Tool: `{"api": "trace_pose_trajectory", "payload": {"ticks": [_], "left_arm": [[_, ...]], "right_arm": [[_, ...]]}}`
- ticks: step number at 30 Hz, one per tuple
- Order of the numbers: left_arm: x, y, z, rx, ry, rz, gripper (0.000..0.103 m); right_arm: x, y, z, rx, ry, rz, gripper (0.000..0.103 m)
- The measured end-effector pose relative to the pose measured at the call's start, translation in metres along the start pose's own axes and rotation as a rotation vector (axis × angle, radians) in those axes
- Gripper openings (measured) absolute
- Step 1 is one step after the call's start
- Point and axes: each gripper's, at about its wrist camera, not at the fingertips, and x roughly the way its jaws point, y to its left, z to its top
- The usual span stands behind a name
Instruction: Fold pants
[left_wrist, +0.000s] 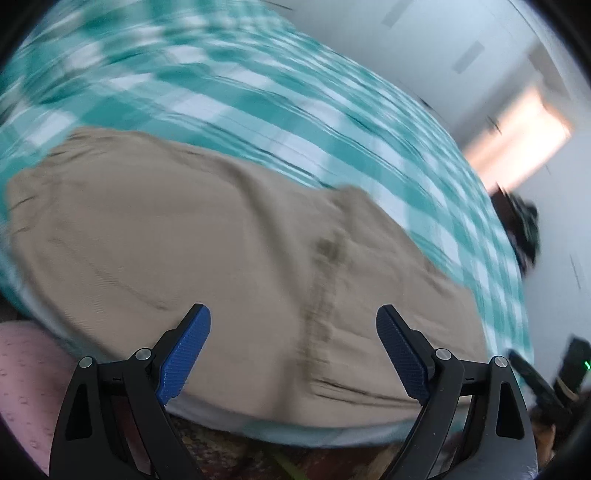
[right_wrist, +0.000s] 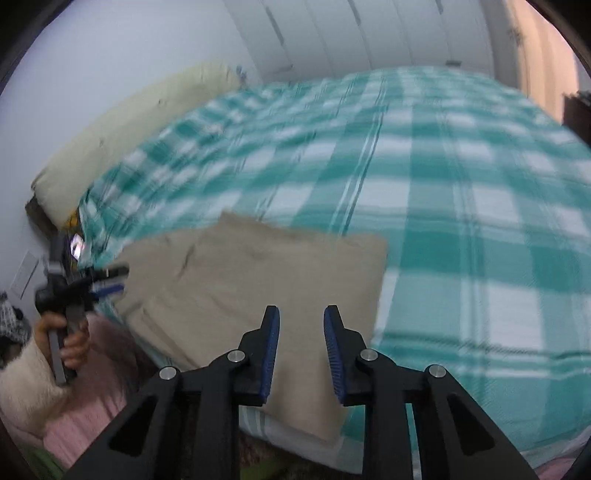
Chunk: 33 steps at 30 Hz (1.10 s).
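With both tongs empty, the folded pants lie just ahead of and below them on the bed.

Left tongs (left_wrist: 293, 354) stand wide, with nothing between the blue pads (left_wrist: 184, 354); right tongs (right_wrist: 301, 354) are narrowly parted, also empty. Both point steeply down at the tan pants (right_wrist: 258, 280), which lie as a folded stack at the near edge of the checked bedspread (right_wrist: 461, 192), long axis running left to right. The left hand (right_wrist: 68, 341) grips its handle at the stack's left end; the right tongs hover over the right half.
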Motion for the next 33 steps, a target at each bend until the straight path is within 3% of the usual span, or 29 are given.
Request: {"api": "trace_pose_trajectory", "payload": {"ticks": [3, 7, 9, 10, 12, 15, 19, 23, 27, 33], "left_arm": [[0.011, -0.042, -0.005, 0.109, 0.036, -0.041, 0.092], [0.039, -0.103, -0.019, 0.298, 0.084, -0.056, 0.093], [0.055, -0.117, -0.028, 0.359, 0.114, -0.001, 0.091], [0.064, -0.118, -0.033, 0.370, 0.143, 0.049, 0.083], [0.071, -0.108, -0.041, 0.361, 0.186, 0.134, 0.076], [0.054, -0.092, -0.046, 0.345, 0.159, 0.164, 0.076], [0.047, -0.074, -0.046, 0.306, 0.154, 0.135, 0.071], [0.047, -0.078, -0.050, 0.315, 0.145, 0.147, 0.071], [0.050, -0.079, -0.050, 0.311, 0.139, 0.151, 0.071], [0.049, -0.077, -0.051, 0.309, 0.135, 0.150, 0.071]], "right_arm": [[0.056, 0.022, -0.031, -0.076, 0.154, 0.020, 0.027], [0.073, 0.047, -0.044, -0.219, 0.138, -0.058, 0.027], [0.072, 0.038, -0.044, -0.186, 0.140, -0.026, 0.027], [0.072, 0.033, -0.045, -0.161, 0.135, -0.002, 0.027], [0.065, 0.027, -0.043, -0.140, 0.130, 0.016, 0.026], [0.053, 0.031, -0.036, -0.124, 0.136, 0.007, 0.026], [0.036, 0.027, 0.007, -0.057, 0.084, 0.010, 0.026], [0.059, 0.014, 0.054, -0.048, 0.114, -0.080, 0.031], [0.117, -0.009, 0.046, -0.004, 0.293, -0.093, 0.032], [0.100, 0.005, 0.047, -0.029, 0.220, -0.121, 0.032]]}}
